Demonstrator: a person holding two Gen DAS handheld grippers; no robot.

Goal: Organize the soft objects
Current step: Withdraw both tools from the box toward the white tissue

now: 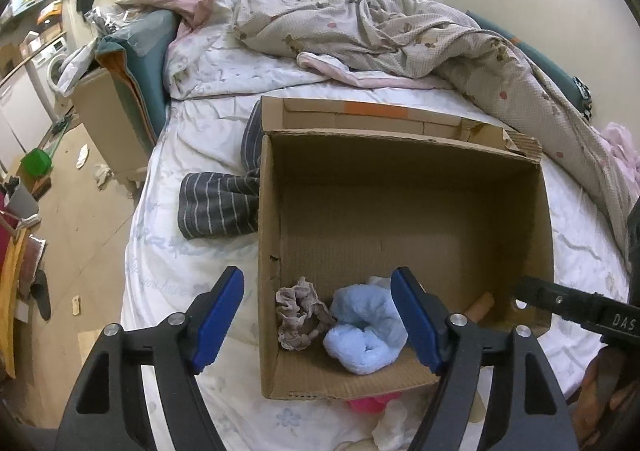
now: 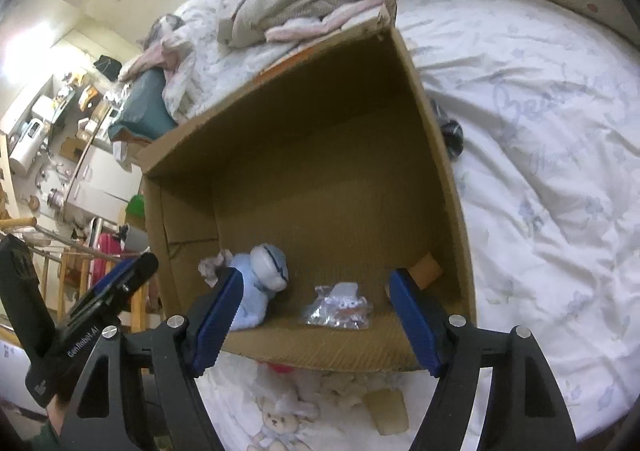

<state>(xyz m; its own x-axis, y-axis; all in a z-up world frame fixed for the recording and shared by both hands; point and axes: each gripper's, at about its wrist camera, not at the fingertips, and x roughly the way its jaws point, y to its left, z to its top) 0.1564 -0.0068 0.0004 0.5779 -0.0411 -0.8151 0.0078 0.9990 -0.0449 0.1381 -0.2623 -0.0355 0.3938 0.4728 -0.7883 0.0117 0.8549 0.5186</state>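
Left wrist view, blue soft toy (image 1: 366, 325) in box (image 1: 400, 179), below open left claw (image 1: 318, 321)

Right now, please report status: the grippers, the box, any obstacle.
Left gripper open, empty. Right gripper open, empty. Cardboard box holds blue soft toy, beige scrunchie, shiny packet. Nothing blocking the opening.

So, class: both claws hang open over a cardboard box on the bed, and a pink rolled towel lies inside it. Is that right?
Not quite: the rolled towel is light blue, as the left wrist view shows. Both claws, left and right, are open over the cardboard box.
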